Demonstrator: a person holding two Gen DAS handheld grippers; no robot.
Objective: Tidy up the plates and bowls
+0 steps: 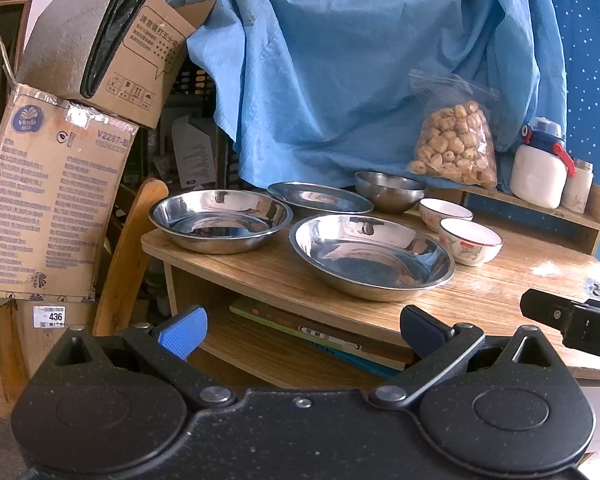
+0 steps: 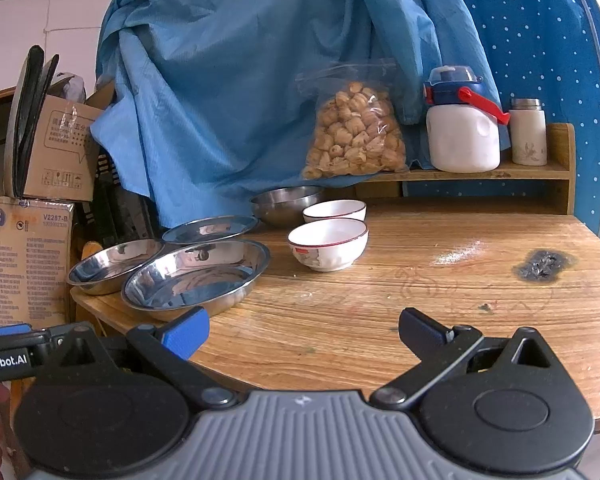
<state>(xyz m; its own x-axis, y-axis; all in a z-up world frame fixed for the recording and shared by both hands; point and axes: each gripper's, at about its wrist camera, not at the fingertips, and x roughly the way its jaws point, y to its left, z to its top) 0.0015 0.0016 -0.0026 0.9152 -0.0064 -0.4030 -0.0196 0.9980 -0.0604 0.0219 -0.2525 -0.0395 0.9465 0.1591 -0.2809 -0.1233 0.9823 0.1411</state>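
While both the left hand-held gripper (image 1: 302,334) and right hand-held gripper (image 2: 304,334) are being held spread and empty, three steel plates (image 1: 372,258) and two, perhaps stacked, steel bowls (image 1: 390,192) are sitting at twelve o'clock on the surface (image 2: 420,280).

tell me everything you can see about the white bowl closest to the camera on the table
The nearest white bowl looks ceramic, glossy white with a thin dark red line around its rim and a printed picture with a small red mark on its outer wall. It stands upright and looks empty on the wooden table, just in front of a matching second white bowl and right of the large steel plate. Neither gripper touches it.
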